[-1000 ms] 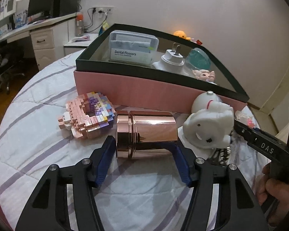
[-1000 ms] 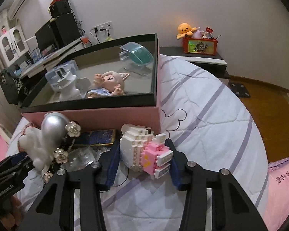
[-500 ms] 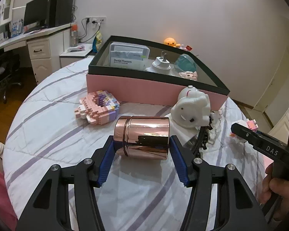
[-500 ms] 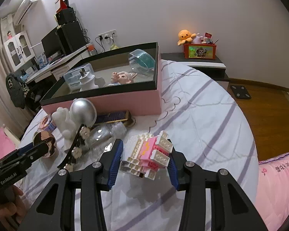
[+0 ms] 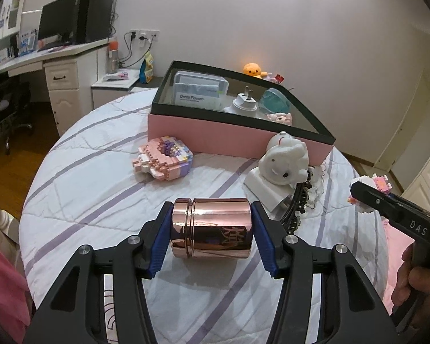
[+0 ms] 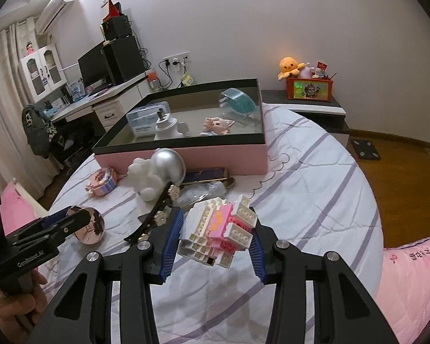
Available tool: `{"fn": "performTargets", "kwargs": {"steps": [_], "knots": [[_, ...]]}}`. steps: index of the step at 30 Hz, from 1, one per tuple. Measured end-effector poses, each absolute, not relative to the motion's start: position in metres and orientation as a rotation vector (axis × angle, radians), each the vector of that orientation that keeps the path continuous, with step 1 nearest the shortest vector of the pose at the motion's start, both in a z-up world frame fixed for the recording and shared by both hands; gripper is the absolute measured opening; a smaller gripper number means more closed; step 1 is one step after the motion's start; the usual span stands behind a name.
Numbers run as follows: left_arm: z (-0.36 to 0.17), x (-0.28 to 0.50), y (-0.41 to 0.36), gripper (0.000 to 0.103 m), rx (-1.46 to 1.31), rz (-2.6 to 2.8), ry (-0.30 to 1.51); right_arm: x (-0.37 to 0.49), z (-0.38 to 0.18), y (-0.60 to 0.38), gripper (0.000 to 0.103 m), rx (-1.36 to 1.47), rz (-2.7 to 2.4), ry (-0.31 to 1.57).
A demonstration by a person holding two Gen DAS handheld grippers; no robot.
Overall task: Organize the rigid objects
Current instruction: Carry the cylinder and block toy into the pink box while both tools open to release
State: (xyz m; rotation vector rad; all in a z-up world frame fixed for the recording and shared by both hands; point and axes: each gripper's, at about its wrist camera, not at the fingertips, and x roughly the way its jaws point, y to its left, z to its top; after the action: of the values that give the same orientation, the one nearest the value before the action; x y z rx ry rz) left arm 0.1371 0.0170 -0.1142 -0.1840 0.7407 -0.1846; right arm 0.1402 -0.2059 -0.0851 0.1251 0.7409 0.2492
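Left tongs (image 5: pixel 212 236): blue pads press on both ends of a rose-gold metal canister (image 5: pixel 212 228), which lies sideways between them, lifted clear of the bed (image 5: pixel 100 189). The jaws are closing on it.

Right tongs (image 6: pixel 215 238): pressed tight on a white-and-pink brick model (image 6: pixel 219 230), gripped on both sides and held above the bedcover. A hand (image 5: pixel 415 275) grips the right handle at the edge of the left view.

On the striped bedcover beyond the tongs:
- a black hair clip with flower studs (image 6: pixel 157 215), just beside the right tongs;
- a white figurine with a silver dome (image 6: pixel 157 172), touching the clip's far end;
- a clear plastic packet (image 6: pixel 203 193) and a dark blue flat case (image 6: pixel 207 175) behind it, against the box wall;
- a pastel brick model (image 5: pixel 164 157), lying apart to the left.

Farther back stands a pink box with a black rim (image 5: pixel 229 134). It contains a dental flosser case (image 5: pixel 199 91), a white plug adapter (image 5: pixel 243 103), a teal plastic wheel (image 5: pixel 273 103) and a small doll (image 6: pixel 216 124).
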Motion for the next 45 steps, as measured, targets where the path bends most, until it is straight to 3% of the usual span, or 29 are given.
{"fn": "performTargets", "kwargs": {"steps": [14,27,35,45], "knots": [[-0.067,0.137,0.021,0.054,-0.153,-0.194,0.633,0.145,-0.045,-0.191,0.044,0.073,0.289,0.656],[-0.014,0.206,0.026,0.054,-0.107,-0.179,0.543,0.222,-0.001,-0.174,0.044,0.036,0.319,0.611],[-0.015,0.259,0.014,0.054,-0.077,-0.163,0.561,0.282,-0.017,-0.177,0.044,0.070,0.296,0.687],[-0.056,0.306,-0.004,0.054,-0.077,-0.161,0.672,0.318,-0.049,-0.182,0.044,0.099,0.266,0.771]]}}
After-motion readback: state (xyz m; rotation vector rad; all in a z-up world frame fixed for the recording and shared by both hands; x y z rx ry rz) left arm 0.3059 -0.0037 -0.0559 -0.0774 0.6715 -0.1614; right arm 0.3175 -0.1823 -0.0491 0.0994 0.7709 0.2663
